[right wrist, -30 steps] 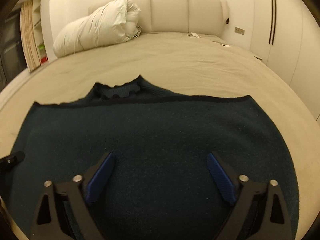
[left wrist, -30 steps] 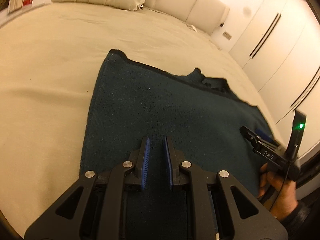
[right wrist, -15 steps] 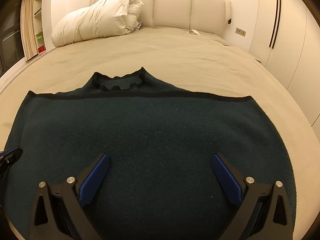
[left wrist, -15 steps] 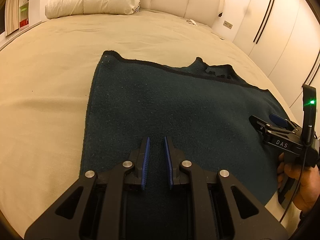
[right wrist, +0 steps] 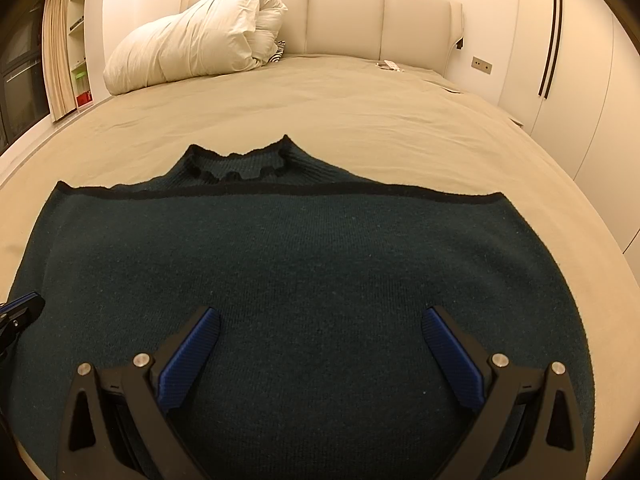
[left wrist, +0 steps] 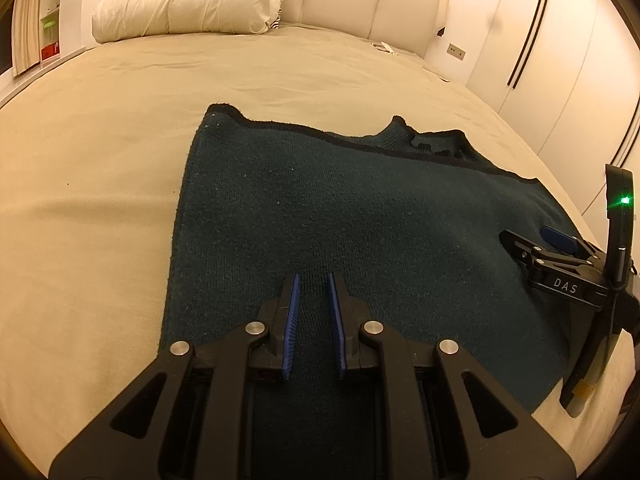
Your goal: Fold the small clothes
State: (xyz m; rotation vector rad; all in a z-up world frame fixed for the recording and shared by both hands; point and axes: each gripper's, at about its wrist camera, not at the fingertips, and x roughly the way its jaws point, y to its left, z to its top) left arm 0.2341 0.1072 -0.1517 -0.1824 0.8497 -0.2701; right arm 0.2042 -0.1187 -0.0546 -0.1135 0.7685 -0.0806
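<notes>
A dark teal sweater (right wrist: 312, 264) lies flat on the bed (right wrist: 360, 120), folded so a black-edged hem runs across it just below the collar (right wrist: 240, 164), which points toward the headboard (right wrist: 344, 16). The left gripper (left wrist: 313, 280) hangs over the sweater's near left part, jaws narrowed to a slim gap with nothing between them. The right gripper (right wrist: 320, 316) hangs over the sweater's near middle, jaws spread wide and empty. A rolled duvet (right wrist: 192, 48) sits well beyond the sweater, against the headboard.
</notes>
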